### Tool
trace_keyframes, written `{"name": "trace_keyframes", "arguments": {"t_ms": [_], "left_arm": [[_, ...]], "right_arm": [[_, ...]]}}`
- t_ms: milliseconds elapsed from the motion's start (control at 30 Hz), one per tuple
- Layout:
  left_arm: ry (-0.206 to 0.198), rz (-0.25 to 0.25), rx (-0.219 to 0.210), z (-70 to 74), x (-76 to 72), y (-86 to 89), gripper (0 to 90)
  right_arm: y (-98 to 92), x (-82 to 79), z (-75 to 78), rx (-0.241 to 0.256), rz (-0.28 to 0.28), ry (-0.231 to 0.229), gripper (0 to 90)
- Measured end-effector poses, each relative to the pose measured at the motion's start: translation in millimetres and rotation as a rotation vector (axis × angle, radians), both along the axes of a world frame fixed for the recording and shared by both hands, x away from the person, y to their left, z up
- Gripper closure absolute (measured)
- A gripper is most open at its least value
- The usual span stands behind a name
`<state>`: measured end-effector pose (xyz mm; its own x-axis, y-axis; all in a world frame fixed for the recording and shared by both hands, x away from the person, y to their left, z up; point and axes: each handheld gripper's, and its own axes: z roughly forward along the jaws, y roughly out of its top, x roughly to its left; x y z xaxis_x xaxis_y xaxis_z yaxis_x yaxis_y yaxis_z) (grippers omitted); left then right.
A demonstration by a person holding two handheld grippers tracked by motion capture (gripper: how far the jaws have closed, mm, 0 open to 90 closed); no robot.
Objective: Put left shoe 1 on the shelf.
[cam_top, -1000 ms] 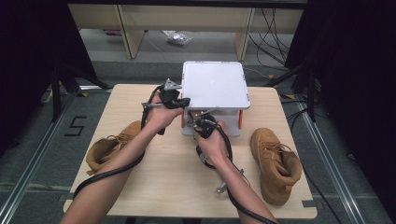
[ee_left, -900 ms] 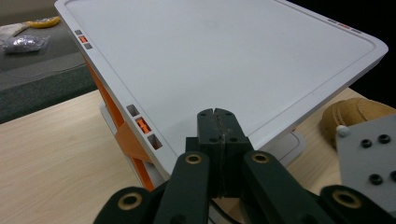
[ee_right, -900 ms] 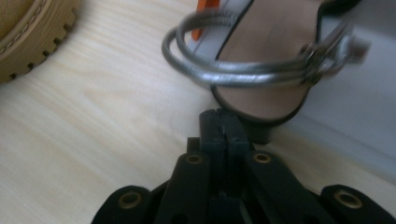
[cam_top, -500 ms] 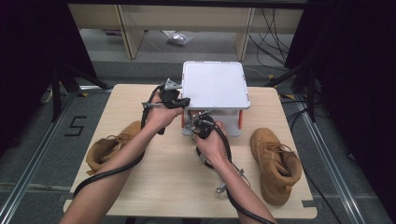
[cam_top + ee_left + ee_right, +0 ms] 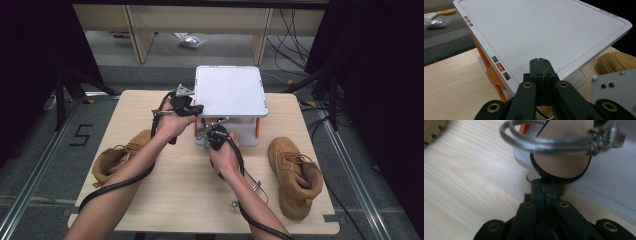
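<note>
We keep the left hand-held gripper (image 5: 540,65) clamped on the near edge of the white lid (image 5: 230,92), tilting it up so the box (image 5: 239,131) on the bench (image 5: 150,195) stays open. The right hand-held gripper (image 5: 543,185), jaws closed on the heel of the sandal (image 5: 562,157), holds it at the box's front opening, apparently for passing through.

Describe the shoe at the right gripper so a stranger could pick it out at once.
Start at the white box standing at the back middle of the table. At its front edge, just ahead of the right gripper, is a sandal. Unlike the two tan boots lying out to the left and right, it is an open shoe with silver straps and a tan insole edged in black.
</note>
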<state>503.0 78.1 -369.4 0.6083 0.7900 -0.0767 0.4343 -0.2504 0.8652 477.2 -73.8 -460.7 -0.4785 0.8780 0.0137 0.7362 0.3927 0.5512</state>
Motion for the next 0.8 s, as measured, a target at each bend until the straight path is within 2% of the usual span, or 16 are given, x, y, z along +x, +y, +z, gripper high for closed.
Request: {"name": "trace_keyframes", "arguments": {"t_ms": [433,467,633,800], "left_arm": [[0.005,0.001,0.002,0.6,0.2,-0.4,89.6],[0.005,0.003,0.002,0.7,0.2,-0.6,89.6],[0.005,0.002,0.0,0.5,0.3,-0.5,89.6],[0.004,0.002,0.001,0.5,0.2,-0.4,89.6]], "right_arm": [[10.6,13.9,-5.3,-0.015,0.027,-0.056,90.0],[11.9,14.1,-5.3,-0.017,0.024,-0.05,90.0],[12.4,15.1,-7.6,-0.041,0.029,-0.086,90.0],[11.7,15.1,-8.4,-0.038,0.03,-0.089,89.5]]}}
